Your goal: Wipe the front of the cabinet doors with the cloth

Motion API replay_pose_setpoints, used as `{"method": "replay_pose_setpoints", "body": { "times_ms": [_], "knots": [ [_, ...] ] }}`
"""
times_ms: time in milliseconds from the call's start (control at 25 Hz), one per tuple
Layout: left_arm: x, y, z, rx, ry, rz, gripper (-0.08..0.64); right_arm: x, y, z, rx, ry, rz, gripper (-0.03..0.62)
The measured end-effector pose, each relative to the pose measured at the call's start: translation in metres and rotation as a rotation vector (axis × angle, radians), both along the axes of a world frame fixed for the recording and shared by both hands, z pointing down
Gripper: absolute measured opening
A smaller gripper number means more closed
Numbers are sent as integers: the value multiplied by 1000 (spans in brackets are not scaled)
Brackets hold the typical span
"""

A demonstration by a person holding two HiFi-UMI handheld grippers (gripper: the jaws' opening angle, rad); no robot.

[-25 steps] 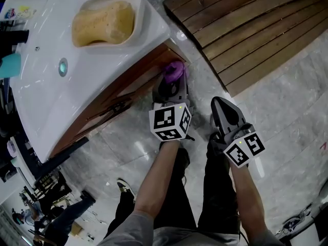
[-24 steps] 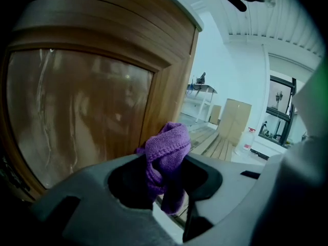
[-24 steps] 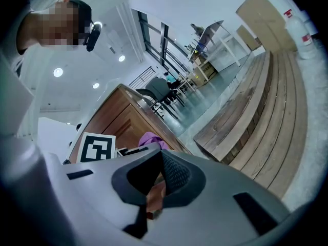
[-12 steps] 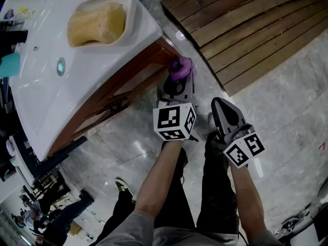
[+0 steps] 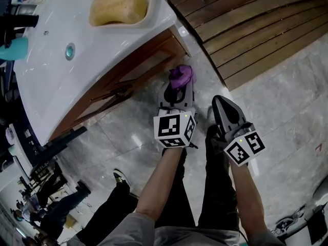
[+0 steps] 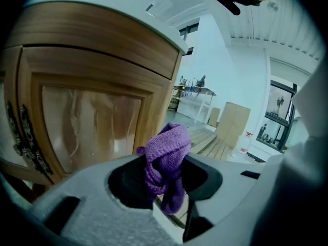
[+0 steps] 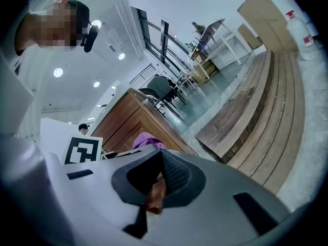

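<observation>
Currently gripping a purple cloth (image 6: 166, 150) in the left gripper (image 6: 163, 177), jaws clamped on the bunched fabric, one wad standing up above the tips and a short tail hanging below. Aimed at the wooden cabinet (image 5: 154, 53) beneath the white washbasin top (image 5: 77, 70), close to the cabinet's outer corner. Facing, in the left gripper view, a framed cabinet door (image 6: 92, 127) with a pale glossy panel and a dark ornate handle (image 6: 23, 137) at its left edge. Cloth placed in front of the door's right-hand frame, low down near the floor (image 5: 287, 101); unclear whether touching the wood or just short of it.

Carrying nothing in the right gripper (image 5: 220, 104): jaws drawn together to a thin slit, only a sliver of brown cabinet visible through it in the right gripper view. Held just beside the left gripper and a little farther back from the cabinet, tip pointing the same way, apart from the cloth.

Resting in a recess of the washbasin top, a yellow sponge (image 5: 119, 6). Lying beyond the cabinet corner, a slatted wooden platform (image 5: 256, 24) on the grey marble floor. Standing in dark trousers below both forearms.
</observation>
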State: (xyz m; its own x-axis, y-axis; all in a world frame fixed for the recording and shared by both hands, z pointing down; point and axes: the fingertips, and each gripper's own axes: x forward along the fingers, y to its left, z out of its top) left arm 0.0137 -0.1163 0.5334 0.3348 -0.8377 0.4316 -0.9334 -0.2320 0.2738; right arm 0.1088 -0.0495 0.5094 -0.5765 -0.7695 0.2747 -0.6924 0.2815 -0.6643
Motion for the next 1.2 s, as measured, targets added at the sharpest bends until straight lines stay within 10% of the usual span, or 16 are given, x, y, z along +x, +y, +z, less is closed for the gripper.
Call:
{"method": "replay_pose_setpoints", "body": {
  "times_ms": [1200],
  "knots": [
    [-168,64,64,-37,-85,-265,137,-119,17,30,1,-15,-203,8]
  ]
}}
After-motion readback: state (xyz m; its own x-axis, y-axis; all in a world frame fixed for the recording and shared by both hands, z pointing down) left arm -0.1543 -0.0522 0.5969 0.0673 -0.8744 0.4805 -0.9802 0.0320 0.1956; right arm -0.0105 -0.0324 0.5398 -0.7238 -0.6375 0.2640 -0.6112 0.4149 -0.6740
